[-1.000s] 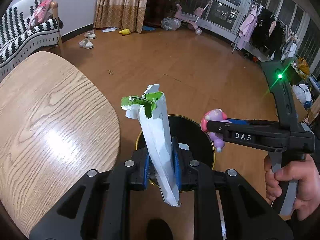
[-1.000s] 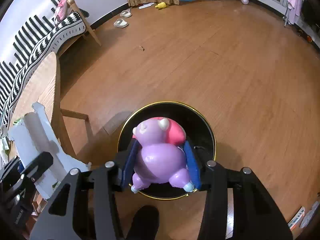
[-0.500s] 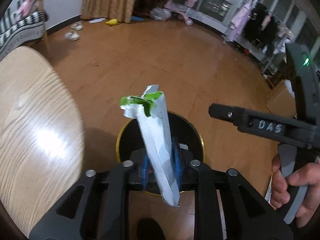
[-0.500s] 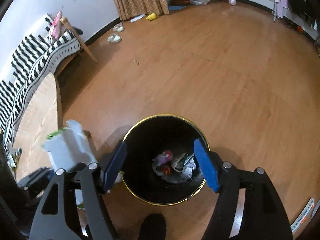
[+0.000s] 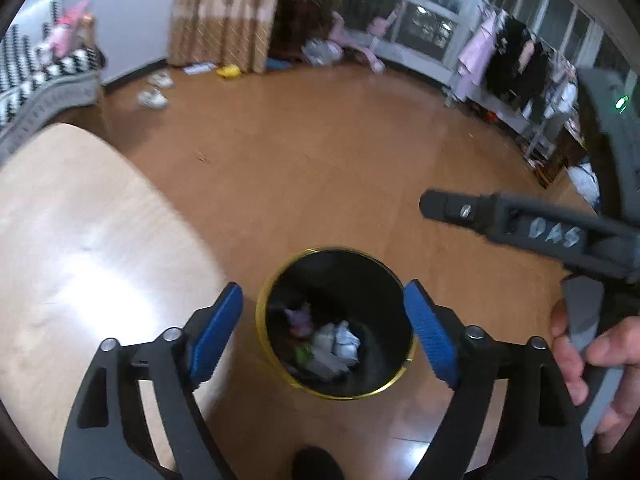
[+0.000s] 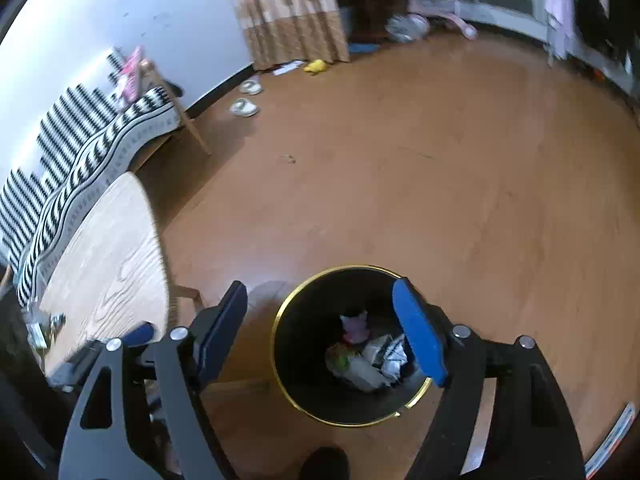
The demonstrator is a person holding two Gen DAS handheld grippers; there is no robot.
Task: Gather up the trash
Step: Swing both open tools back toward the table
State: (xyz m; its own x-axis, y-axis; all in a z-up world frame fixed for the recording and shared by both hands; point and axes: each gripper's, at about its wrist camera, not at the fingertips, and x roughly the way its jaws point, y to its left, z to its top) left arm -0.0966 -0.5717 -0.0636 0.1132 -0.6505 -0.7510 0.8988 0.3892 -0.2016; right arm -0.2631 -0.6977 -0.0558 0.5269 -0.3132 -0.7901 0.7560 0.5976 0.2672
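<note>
Two bits of trash sit at the bottom of the bin (image 5: 335, 322) right now: the purple toy (image 6: 355, 326) up against the far side and the white carton (image 6: 362, 372) with its green end lying next to it, mixed in with some crumpled white paper (image 5: 340, 338). The bin is black with a gold rim and stands on the wood floor (image 6: 400, 184), just beside the edge of the round wooden table (image 5: 80, 248). Left gripper (image 5: 326, 332) hangs right over the bin mouth, jaws spreading apart with nothing between the blue pads, just the view down into the bin. Right gripper (image 6: 320, 330) is the same deal, jaws widening, nothing gripped, bin showing in the gap. From the left wrist view you can see the right gripper's black body off to the right with a green light on it, and the hand (image 5: 592, 364) wrapped around its handle. Further out there's a striped sofa (image 6: 80, 152) along the wall, a pair of slippers (image 6: 244, 100) near the curtain (image 6: 288, 12), a pink ride-on toy by the windows, and clothes on a rack (image 5: 512, 64). Both views are a bit blurry.
</note>
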